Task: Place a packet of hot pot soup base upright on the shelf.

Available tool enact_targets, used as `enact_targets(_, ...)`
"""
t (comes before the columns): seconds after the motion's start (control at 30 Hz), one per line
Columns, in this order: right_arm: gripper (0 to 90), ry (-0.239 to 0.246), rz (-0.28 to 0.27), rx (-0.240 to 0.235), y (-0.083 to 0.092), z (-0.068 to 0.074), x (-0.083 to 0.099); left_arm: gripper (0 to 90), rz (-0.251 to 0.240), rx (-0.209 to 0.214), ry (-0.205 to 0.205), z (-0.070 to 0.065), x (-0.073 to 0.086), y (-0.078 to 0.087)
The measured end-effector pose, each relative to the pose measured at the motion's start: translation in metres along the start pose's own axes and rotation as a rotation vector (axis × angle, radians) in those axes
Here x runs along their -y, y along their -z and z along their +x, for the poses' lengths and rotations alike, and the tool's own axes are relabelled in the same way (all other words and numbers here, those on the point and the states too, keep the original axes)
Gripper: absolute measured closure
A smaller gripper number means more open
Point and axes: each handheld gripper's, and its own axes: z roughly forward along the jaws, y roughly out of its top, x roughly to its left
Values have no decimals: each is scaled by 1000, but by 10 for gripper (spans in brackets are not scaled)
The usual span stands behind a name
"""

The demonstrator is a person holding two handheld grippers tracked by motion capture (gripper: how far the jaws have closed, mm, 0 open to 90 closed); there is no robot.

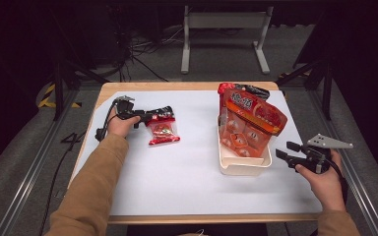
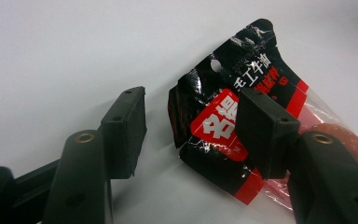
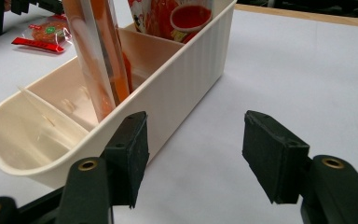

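Note:
A small red and black snack packet [image 1: 163,132] lies flat on the white mat at the left. My left gripper [image 1: 165,113] is at its far, black top edge. In the left gripper view the crumpled black top of the packet [image 2: 219,121] sits between the jaws of the left gripper [image 2: 193,100]; the right pad overlaps it and the left pad stands clear, so the gripper is open. My right gripper [image 1: 284,150] is open just right of the cream bin [image 1: 243,167], with nothing between the jaws of the right gripper [image 3: 193,126].
The cream bin [image 3: 186,70] has dividers and holds a large orange-red snack bag [image 1: 251,118] standing upright in its far part. The white mat [image 1: 187,177] covers a wooden table. A metal stand's legs are on the floor behind.

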Motion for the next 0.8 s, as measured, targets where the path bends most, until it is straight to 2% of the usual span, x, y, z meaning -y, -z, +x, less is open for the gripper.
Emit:
enact_targets(0.17, 408, -3, -2, 1, 2, -1, 2, 522, 9, 15, -7, -2, -2, -3)
enact_targets(0.43, 407, -6, -1, -4, 1, -1, 2, 796, 37, 4, -32, -4, -2, -4)
enact_targets(0.5, 407, -6, 1, -5, 1, -1, 3, 853, 35, 16, -12, -3, -1, -3)
enact_targets(0.57, 407, -6, 1, -7, 0, -1, 3, 874, 32, 24, -7, -2, 0, -1)
enact_targets(0.7, 409, -10, -1, -8, 0, -1, 3, 888, 17, 21, -33, -5, -3, 5)
enact_targets(0.8, 413, -12, -5, -9, 1, -2, 3, 892, 2, 24, -34, -8, -5, 11)
